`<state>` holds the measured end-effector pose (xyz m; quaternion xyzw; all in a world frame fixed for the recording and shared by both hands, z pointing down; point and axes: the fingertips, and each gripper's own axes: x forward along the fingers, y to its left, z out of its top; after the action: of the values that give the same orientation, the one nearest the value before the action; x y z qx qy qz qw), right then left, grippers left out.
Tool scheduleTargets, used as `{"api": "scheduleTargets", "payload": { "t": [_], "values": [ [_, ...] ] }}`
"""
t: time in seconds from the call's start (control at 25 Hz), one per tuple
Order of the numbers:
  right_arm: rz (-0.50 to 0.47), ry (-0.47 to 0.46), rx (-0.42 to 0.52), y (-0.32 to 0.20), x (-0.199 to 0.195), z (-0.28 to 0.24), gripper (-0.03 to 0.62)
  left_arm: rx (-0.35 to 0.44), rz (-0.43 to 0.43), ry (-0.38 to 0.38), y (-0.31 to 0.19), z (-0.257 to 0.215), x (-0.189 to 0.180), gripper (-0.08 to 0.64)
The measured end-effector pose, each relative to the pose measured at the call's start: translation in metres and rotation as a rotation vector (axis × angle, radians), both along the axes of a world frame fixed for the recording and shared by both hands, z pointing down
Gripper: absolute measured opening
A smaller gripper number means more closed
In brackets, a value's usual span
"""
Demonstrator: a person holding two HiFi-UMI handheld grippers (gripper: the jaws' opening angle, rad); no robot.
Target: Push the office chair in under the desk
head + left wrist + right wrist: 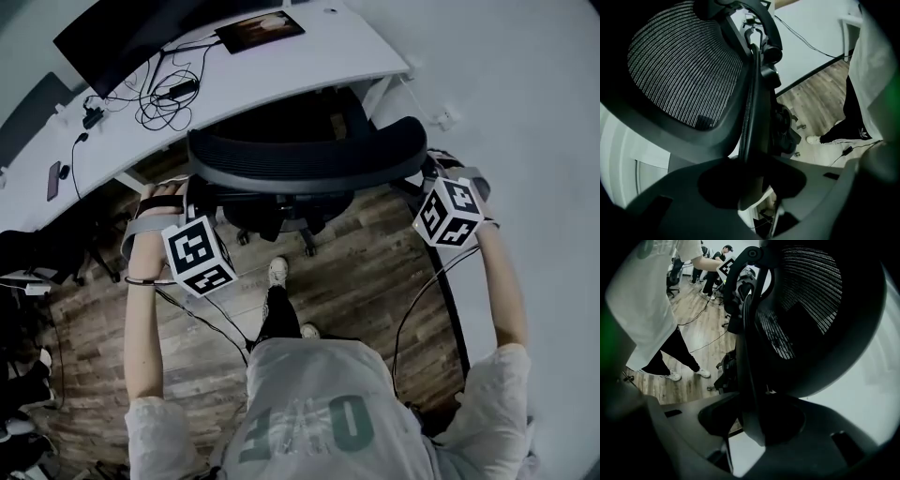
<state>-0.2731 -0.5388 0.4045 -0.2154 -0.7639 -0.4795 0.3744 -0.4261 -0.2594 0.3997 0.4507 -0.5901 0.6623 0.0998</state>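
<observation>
Evidently left tool (751,178) and right tool (751,422) clasp the office chair (309,161).

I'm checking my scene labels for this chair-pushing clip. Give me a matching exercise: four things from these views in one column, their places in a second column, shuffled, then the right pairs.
Things:
1. left gripper
2. right gripper
3. monitor
4. cables

Places:
A. tangled on the white desk, in front of the screen
B. at the person's right end of the chair's backrest, its edge between the jaws
C. standing at the desk's far edge
D. at the person's left end of the backrest, its edge between the jaws

Pairs: 1-D; 2-B; 3-C; 4-A
</observation>
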Motion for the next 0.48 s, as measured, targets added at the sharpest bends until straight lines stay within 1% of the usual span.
{"api": "scheduleTargets", "payload": {
  "t": [0.12, 0.28, 0.48],
  "values": [
    [-0.004, -0.007, 0.001, -0.015, -0.045, 0.0, 0.164, 0.014, -0.003, -0.025, -0.011, -0.002, -0.04, 0.179],
    [-0.023, 0.005, 0.005, -0.028, -0.109, 0.004, 0.164, 0.005, -0.023, -0.029, -0.018, -0.001, -0.094, 0.179],
    [-0.033, 0.02, 0.02, -0.053, -0.182, 0.006, 0.167, 0.008, -0.034, -0.065, -0.034, -0.001, -0.148, 0.176]
  ]
}}
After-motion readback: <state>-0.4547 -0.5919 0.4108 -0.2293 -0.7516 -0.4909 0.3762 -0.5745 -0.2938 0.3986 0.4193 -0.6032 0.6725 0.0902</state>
